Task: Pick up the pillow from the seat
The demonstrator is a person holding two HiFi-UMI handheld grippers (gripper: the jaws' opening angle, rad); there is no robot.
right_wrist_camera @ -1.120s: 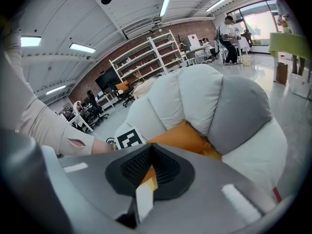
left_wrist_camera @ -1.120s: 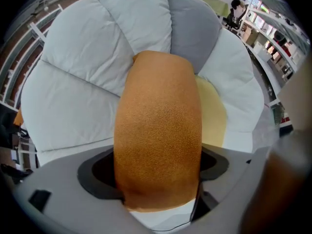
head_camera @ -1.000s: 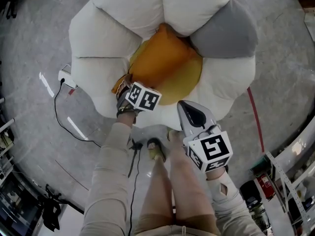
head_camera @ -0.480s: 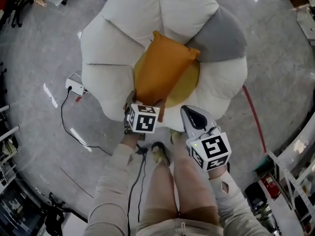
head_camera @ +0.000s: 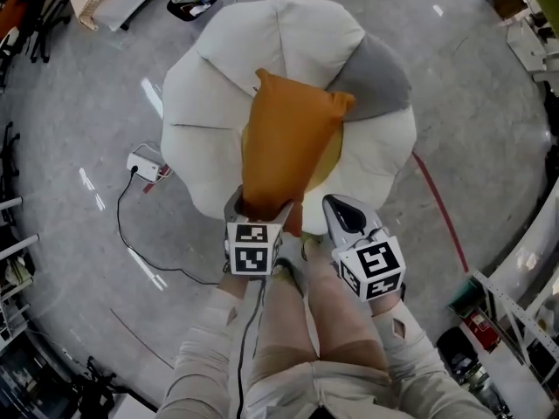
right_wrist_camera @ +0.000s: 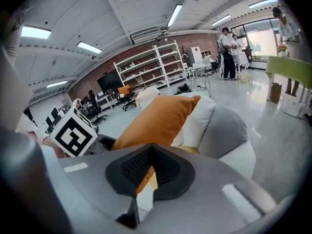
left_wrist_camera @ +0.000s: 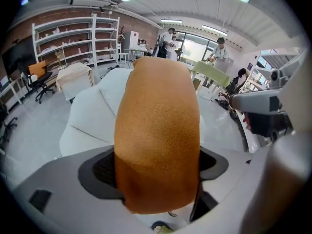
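An orange pillow (head_camera: 288, 138) hangs lifted over the flower-shaped white seat (head_camera: 218, 77), whose yellow centre (head_camera: 332, 162) shows beside it. My left gripper (head_camera: 260, 209) is shut on the pillow's near corner. In the left gripper view the pillow (left_wrist_camera: 158, 126) fills the space between the dark pads (left_wrist_camera: 103, 168) of the left gripper (left_wrist_camera: 157, 168). My right gripper (head_camera: 337, 208) hovers just right of it, near the seat's front edge, shut and holding nothing. The right gripper view shows its pads meeting at the right gripper (right_wrist_camera: 151, 156), with the pillow (right_wrist_camera: 158, 118) beyond.
One seat petal is grey (head_camera: 376, 77). A white power strip (head_camera: 144, 164) with a black cable lies on the floor to the left. A red line (head_camera: 441, 216) runs along the floor at right. The person's legs (head_camera: 301, 321) stand just before the seat. Shelving frames the edges.
The left gripper has risen and drawn back towards the person, lifting the pillow off the seat's centre so it now hangs stretched out. The right gripper rose a little, still shut.
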